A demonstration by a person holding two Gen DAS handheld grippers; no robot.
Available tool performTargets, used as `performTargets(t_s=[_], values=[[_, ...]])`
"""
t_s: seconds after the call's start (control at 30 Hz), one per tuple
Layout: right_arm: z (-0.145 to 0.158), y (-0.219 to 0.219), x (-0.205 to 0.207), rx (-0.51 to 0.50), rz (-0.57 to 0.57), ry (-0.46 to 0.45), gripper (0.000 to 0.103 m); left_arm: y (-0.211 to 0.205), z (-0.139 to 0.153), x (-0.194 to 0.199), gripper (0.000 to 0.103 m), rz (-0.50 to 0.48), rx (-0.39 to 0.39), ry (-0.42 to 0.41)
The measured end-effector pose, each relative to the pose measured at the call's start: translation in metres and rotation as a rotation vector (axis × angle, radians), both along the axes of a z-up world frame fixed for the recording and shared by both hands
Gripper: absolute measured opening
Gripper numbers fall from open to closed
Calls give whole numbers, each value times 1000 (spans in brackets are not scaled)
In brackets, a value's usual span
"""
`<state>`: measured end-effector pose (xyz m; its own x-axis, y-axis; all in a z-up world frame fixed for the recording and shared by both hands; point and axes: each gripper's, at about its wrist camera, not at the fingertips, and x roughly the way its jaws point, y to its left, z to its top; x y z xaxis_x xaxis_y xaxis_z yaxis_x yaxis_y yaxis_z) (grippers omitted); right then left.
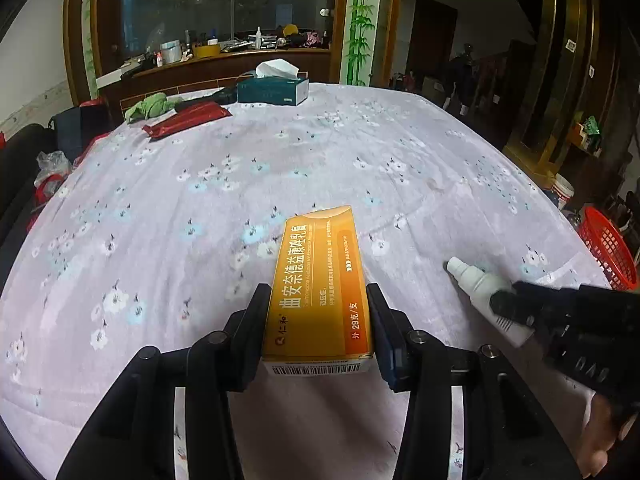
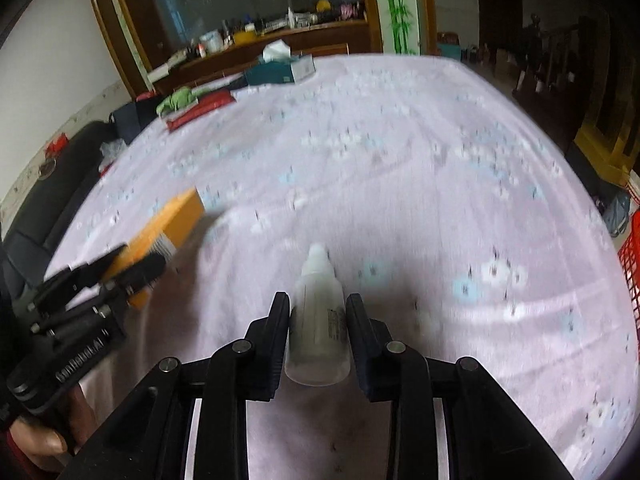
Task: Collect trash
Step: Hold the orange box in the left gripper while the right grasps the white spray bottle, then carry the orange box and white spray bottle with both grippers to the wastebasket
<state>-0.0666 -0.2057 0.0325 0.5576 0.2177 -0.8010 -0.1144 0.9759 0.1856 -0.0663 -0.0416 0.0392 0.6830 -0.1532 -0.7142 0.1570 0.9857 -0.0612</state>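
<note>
Right up close, the left gripper (image 1: 318, 312) is clamped on a long orange cardboard medicine box with white lettering (image 1: 320, 280), one black finger pressed to each long side, the barcode end nearest the camera and the far end reaching out over the surface (image 1: 200, 208), which wears a pale lilac cloth printed with small white and blue flowers. Just right of that box, the right gripper (image 2: 318, 316) pinches a small white plastic bottle with a narrow nozzle cap (image 2: 318, 320), gripped round its body, base toward the camera and nozzle pointing away; the right wrist view is motion-blurred, so whether the bottle touches the cloth is hard to call. A hand (image 1: 600, 440) shows behind the right gripper at the lower edge. Right of the box, at the surface's edge, sits a red plastic lattice basket (image 1: 608, 248). Well beyond the box the cloth runs bare, then on the far left side comes a flat dark red packet (image 1: 188, 118) with a crumpled green cloth (image 1: 150, 106) just behind it. Farther back, a teal tissue box with a white tissue sticking up (image 1: 274, 88) stands at the far edge. Behind it, a dark wooden cabinet with a cluttered shelf (image 1: 224, 56).
</note>
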Motion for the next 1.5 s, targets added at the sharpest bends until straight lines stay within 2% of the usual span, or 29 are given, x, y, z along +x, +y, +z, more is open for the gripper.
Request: performTargets(t_s=[0.1,0.43,0.63,0.87,1.1,1.33,1.5], values=[[-6,-1,-4,9,12,24,31,-3,-1,-4,45,1,10,-4],[-10,7,-2,-22,30,26,32,-9,0,-12,45,13,62,-34],[-8,9,-8,-9,22,0,31,-8,3,-14,45,20,75,-54],[11,8,-18,-6,4,-71,31,-10,5,-17,45,15,81,-64],[20,-4,-23,21,-21,-87,31,-15,9,-18,45,7,81,-73],[29,-25,-31,60,-63,-108,31,-37,18,-20,45,-38,84,-81],[43,-65,-42,107,-143,-150,31,-78,32,-19,45,-144,74,-83]])
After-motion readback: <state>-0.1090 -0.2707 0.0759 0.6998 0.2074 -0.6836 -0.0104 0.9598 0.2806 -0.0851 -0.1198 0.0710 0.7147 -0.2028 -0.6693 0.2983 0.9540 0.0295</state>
